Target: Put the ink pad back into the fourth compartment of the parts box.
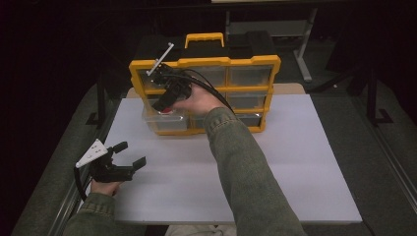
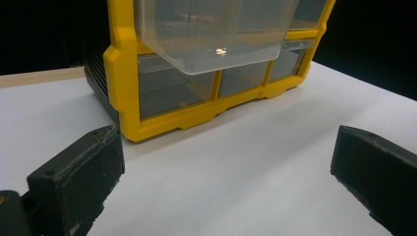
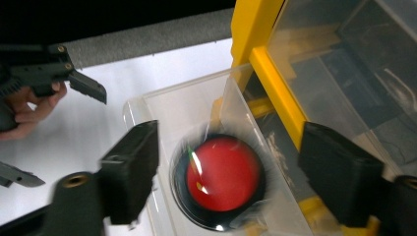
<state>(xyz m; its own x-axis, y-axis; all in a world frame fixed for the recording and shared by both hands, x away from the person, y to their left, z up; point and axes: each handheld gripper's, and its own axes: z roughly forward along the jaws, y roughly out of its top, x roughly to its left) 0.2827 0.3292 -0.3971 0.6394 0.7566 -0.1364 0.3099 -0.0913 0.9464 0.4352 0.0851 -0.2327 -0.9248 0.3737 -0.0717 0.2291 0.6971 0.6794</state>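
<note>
I observed a yellow-framed organiser (image 1: 205,93) standing upright at the far side of the white table (image 1: 295,162), its clear drawers facing me and a yellow carry handle (image 1: 204,38) on top. One clear drawer (image 1: 164,119) at the lower left of the cabinet stood pulled out over the table.

In the right gripper view I noted a round red object with a dark rim (image 3: 219,179) lying inside that drawer (image 3: 167,113), blurred. My right gripper (image 1: 166,101) hung directly over the pulled-out drawer, and its jaws stood wide apart on either side of the red object, touching nothing that I could see. The right hand (image 1: 199,101) held it from behind, sleeve (image 1: 246,172) stretched across the table.

My left gripper (image 1: 129,155) sat near the table's front left corner, well apart from the organiser, held by the left hand (image 1: 104,188). Its jaws were spread and empty; in the left gripper view they framed bare table, with the organiser (image 2: 196,93) and the drawer's underside (image 2: 211,34) ahead.
</note>
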